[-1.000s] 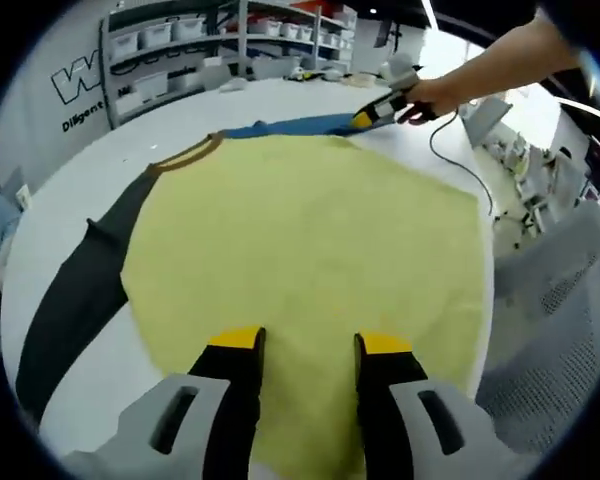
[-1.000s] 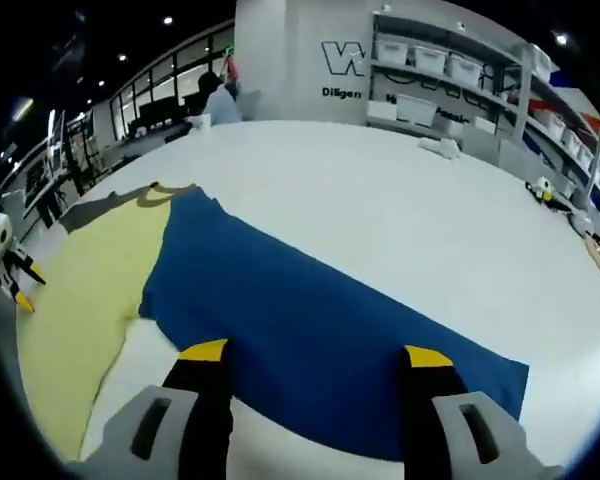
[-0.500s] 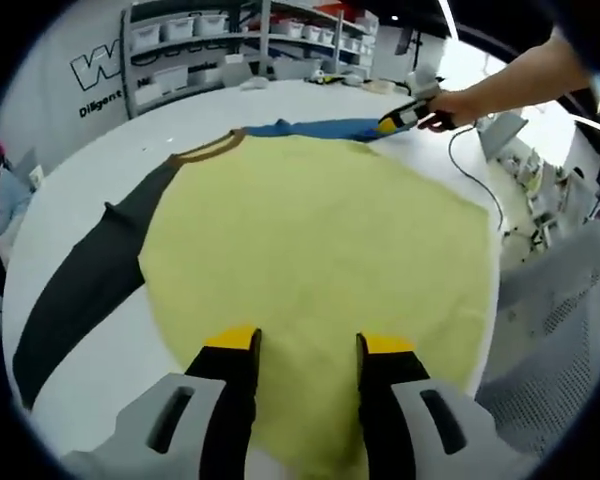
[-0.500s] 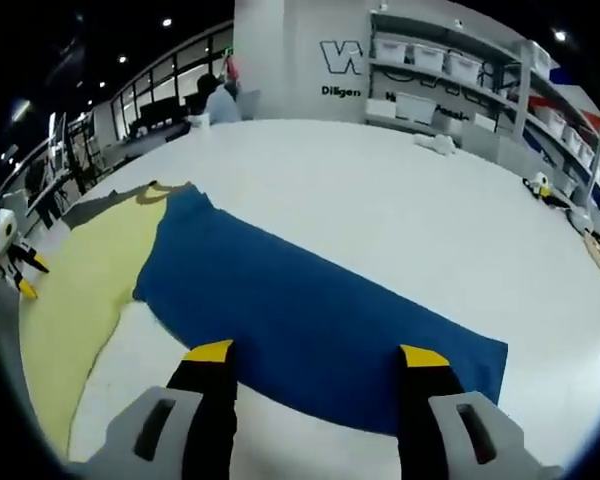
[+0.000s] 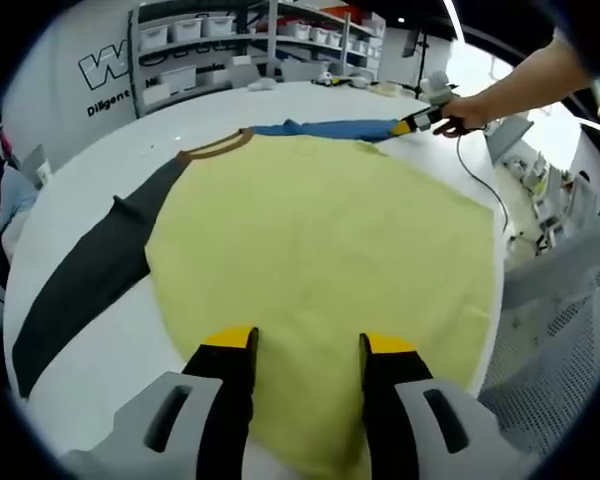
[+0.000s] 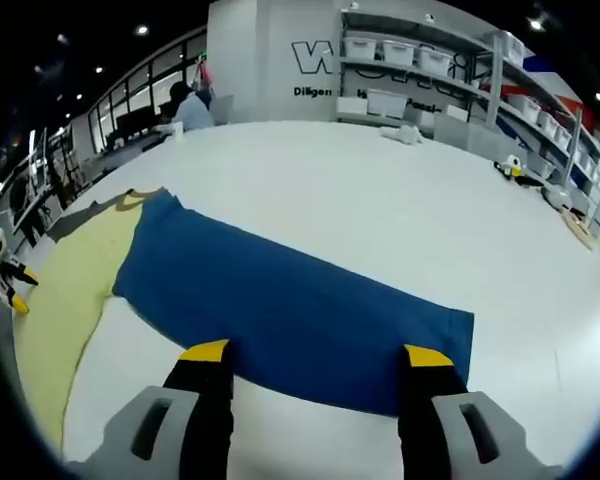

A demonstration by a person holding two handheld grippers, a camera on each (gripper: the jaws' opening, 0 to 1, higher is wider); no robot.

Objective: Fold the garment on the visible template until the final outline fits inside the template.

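Yellow shirt body (image 5: 320, 240) lies flat as both wide-jawed grippers, left (image 5: 305, 345) and right (image 6: 315, 352), hover; pinching the blue sleeve's (image 6: 290, 310) edge squarely should fold cleanest.

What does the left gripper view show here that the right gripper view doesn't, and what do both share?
Left gripper view: the dark sleeve, the brown collar, and the person's hand holding the right gripper by the blue sleeve. Right gripper view: the blue sleeve's far end, plus a seated person in the background. Both share the yellow shirt body, the white table and wall shelves.
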